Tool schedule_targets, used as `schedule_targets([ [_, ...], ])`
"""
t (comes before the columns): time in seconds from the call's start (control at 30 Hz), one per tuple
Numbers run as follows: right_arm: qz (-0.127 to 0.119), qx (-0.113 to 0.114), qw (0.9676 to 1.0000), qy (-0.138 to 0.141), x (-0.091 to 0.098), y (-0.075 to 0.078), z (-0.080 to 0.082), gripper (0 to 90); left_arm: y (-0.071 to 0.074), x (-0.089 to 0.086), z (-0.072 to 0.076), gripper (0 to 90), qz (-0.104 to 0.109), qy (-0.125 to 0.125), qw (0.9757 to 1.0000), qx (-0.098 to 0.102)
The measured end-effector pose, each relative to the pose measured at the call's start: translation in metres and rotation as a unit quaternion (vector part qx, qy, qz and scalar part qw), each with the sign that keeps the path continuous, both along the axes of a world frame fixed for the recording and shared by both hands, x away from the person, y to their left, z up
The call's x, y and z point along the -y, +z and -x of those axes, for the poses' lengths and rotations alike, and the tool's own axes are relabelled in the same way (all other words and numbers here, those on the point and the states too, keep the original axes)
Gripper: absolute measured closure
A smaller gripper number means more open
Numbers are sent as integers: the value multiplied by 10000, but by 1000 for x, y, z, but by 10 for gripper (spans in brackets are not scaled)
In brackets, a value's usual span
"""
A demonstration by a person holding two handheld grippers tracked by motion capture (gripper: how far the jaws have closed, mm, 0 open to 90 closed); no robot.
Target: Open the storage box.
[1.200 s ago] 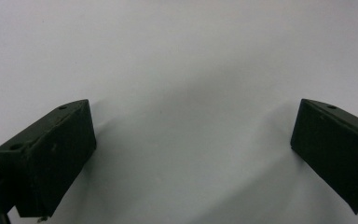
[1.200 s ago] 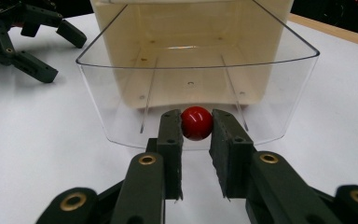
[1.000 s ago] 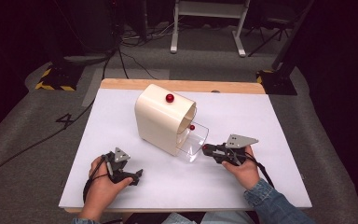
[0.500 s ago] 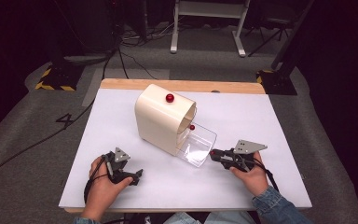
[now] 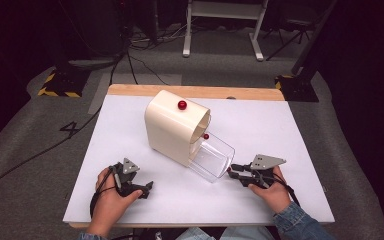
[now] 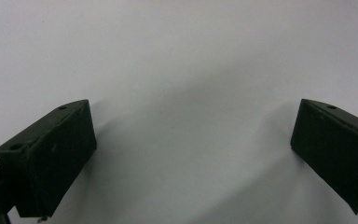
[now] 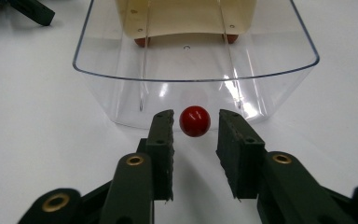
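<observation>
The clear drawer (image 5: 212, 159) stands pulled out at frame centre, its red knob (image 7: 195, 121) now free: our right tool (image 5: 234, 172) has just been opening and drawn back, released. The left tool (image 5: 142, 190) rests open on the desk (image 5: 290, 130).

the table (image 5: 290, 130) is evenly lit from above while the floor and room around it fall dark; the high view is soft and a little grainy; glare streaks the clear drawer (image 7: 196, 70) (its rim catches white highlights); the near jaws blur; soft shadows lie beside the left jaws
</observation>
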State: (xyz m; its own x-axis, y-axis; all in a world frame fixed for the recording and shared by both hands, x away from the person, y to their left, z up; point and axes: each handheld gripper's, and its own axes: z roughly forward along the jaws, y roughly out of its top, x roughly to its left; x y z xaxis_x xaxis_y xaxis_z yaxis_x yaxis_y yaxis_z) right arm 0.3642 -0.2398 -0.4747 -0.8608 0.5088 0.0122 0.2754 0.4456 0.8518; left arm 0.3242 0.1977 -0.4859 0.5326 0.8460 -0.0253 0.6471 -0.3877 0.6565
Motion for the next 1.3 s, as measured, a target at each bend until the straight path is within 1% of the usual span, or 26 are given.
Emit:
schedule_targets([
  [0.1, -149, 57, 9999, -63, 6, 7, 3, 645, 0, 0, 0, 0, -2, -8, 10000, -6],
  [0.13, -149, 57, 9999, -63, 6, 7, 3, 645, 0, 0, 0, 0, -2, -8, 10000, -6],
  [0.17, -255, 48, 9996, -89, 9, 11, 4, 640, 0, 0, 0, 0, 0, -8, 10000, -10],
  [0.23, -292, 56, 9995, -107, 10, 13, 3, 636, 0, 0, 0, 0, 3, -7, 10000, -11],
  [0.27, -327, 105, 9993, -120, 10, 18, 3, 630, 0, 0, 0, 0, 1, -6, 10000, -6],
  [0.3, -327, 105, 9993, -120, 10, 18, 3, 630, 0, 0, 0, 0, 1, -6, 10000, -6],
  [0.43, -461, 171, 9987, -109, 6, 30, 0, 624, 0, 0, 0, 0, 4, -3, 10000, 14],
  [0.5, -493, 231, 9985, -64, 2, 37, -2, 622, 0, 0, 0, 0, 4, 1, 10000, 11],
  [0.53, -541, 283, 9981, -42, -2, 44, -4, 619, 0, 0, 0, 0, 4, -4, 10000, 8],
  [0.57, -541, 283, 9981, -42, -2, 44, -4, 619, 0, 0, 0, 0, 4, -4, 10000, 10],
  [0.6, -591, 318, 9977, -1, -7, 50, -6, 619, 0, 0, 0, 0, 4, 0, 10000, 9],
  [0.63, -591, 318, 9977, -1, -7, 50, -6, 619, 0, 0, 0, 0, 4, 0, 10000, 9],
  [0.67, -626, 350, 9974, 38, -12, 55, -8, 617, 0, 0, 0, 0, 5, -4, 10000, 6],
  [0.7, -626, 350, 9974, 38, -12, 55, -8, 617, 0, 0, 0, 0, 6, -6, 10000, 0],
  [0.73, -642, 383, 9972, 64, -17, 61, -12, 610, 0, 0, 0, 0, 6, -7, 10000, -2],
  [0.77, -642, 383, 9972, 64, -17, 61, -12, 610, 0, 0, 0, 0, 6, -7, 10000, -2],
  [0.83, -681, 429, 9967, 100, -24, 67, -17, 607, 0, 0, 0, 0, 7, 5, 10000, 20],
  [0.9, -683, 412, 9968, 109, -26, 68, -18, 606, 0, 0, 0, 0, 5, 0, 10000, 27],
  [0.97, -695, 339, 9969, 149, -31, 70, -23, 606, 0, 0, 0, 0, 6, -1, 10000, 25],
  [1.03, -762, 283, 9965, 167, -39, 74, -30, 597, 0, 0, 0, 0, 7, 0, 10000, 12],
  [1.07, -762, 283, 9965, 167, -39, 74, -30, 597, 0, 0, 0, 0, 9, 0, 10000, 8],
  [1.1, -833, 265, 9960, 171, -44, 77, -35, 581, 0, 0, 0, 0, 9, 5, 10000, 12],
  [1.17, -854, 285, 9958, 158, -47, 78, -37, 572, 0, 0, 0, 0, 7, 5, 10000, 20],
  [1.2, -850, 331, 9957, 177, -50, 79, -39, 571, 0, 0, 0, 0, 8, 5, 10000, 20],
  [1.27, -896, 341, 9951, 227, -56, 80, -41, 572, 0, 0, 0, 0, 10, 6, 10000, 22],
  [1.3, -892, 369, 9949, 289, -62, 80, -43, 571, 0, 0, 0, 0, 24, 11, 10000, 27],
])
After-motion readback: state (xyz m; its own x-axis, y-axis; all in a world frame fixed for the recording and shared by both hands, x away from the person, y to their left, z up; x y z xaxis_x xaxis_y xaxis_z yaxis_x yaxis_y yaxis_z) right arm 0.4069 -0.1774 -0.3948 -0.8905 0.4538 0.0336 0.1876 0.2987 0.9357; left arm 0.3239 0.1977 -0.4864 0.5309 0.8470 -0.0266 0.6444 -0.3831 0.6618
